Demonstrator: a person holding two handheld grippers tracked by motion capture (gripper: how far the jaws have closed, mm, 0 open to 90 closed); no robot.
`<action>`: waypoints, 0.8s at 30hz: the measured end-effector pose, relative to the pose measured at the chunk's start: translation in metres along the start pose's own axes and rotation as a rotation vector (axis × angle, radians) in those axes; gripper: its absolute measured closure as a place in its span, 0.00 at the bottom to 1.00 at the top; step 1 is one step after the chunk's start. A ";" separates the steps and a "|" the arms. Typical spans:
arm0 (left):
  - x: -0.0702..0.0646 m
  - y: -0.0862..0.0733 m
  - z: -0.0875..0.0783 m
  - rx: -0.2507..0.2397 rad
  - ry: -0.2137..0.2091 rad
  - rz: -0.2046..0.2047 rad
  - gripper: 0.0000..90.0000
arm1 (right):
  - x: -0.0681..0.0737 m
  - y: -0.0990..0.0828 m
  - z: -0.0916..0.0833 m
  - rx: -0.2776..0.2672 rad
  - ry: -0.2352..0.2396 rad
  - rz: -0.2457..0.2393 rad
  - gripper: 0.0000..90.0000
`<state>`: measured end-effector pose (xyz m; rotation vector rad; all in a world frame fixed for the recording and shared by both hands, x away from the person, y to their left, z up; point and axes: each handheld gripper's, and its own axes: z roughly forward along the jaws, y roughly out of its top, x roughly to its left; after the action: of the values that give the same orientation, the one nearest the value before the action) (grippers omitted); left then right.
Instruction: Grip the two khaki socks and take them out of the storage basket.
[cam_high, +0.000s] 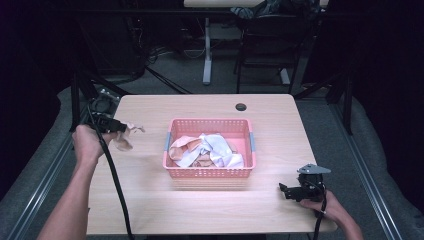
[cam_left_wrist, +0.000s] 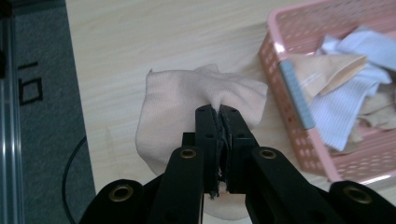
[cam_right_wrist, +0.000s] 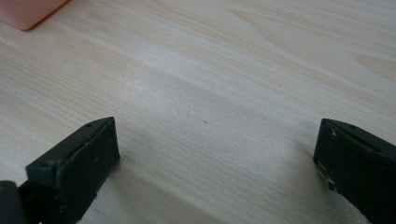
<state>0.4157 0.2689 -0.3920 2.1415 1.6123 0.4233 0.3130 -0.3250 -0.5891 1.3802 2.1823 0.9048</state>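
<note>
At about nine o'clock on the table (cam_high: 150, 210) in the high view, the left gripper (cam_high: 121, 127) hangs over the left edge with a peach cloth (cam_high: 126, 136) bunched at its tip, above the wood. The left gripper view adds what the height hides: the two black jaws are pressed together on a pinched fold of that peach cloth (cam_left_wrist: 187, 98), and the rest of it spreads out beyond the tips toward twelve o'clock, with the grey floor at nine o'clock of that picture. A black cable trails from this gripper down toward six o'clock.

In the middle of the table sits the pink basket (cam_high: 172, 172), holding crumpled white and peach cloths (cam_high: 212, 150). From the left gripper view the basket (cam_left_wrist: 299, 149) lies at about two o'clock, and a grey strip on its near wall and the ribbed weave of the white cloth can be made out there.

At about four o'clock on the table the right gripper (cam_high: 286, 191) rests low in the person's hand, near the front edge, well apart from the basket. Its own view shows the jaws standing wide apart with bare wood between them and nothing held, and a pink corner of the basket (cam_right_wrist: 28, 11) at eleven o'clock.
</note>
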 end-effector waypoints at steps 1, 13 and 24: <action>0.001 -0.002 0.003 0.009 0.001 -0.002 0.96 | 0.000 0.000 0.000 0.000 0.002 -0.001 0.00; 0.011 -0.017 0.041 0.086 0.004 -0.028 0.96 | 0.000 0.000 0.000 -0.001 0.006 -0.009 0.00; 0.017 -0.047 0.092 0.159 -0.042 -0.108 0.89 | 0.000 0.000 0.000 -0.004 0.005 -0.006 0.00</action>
<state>0.4261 0.2823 -0.4952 2.1474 1.7815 0.2220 0.3134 -0.3251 -0.5891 1.3701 2.1861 0.9107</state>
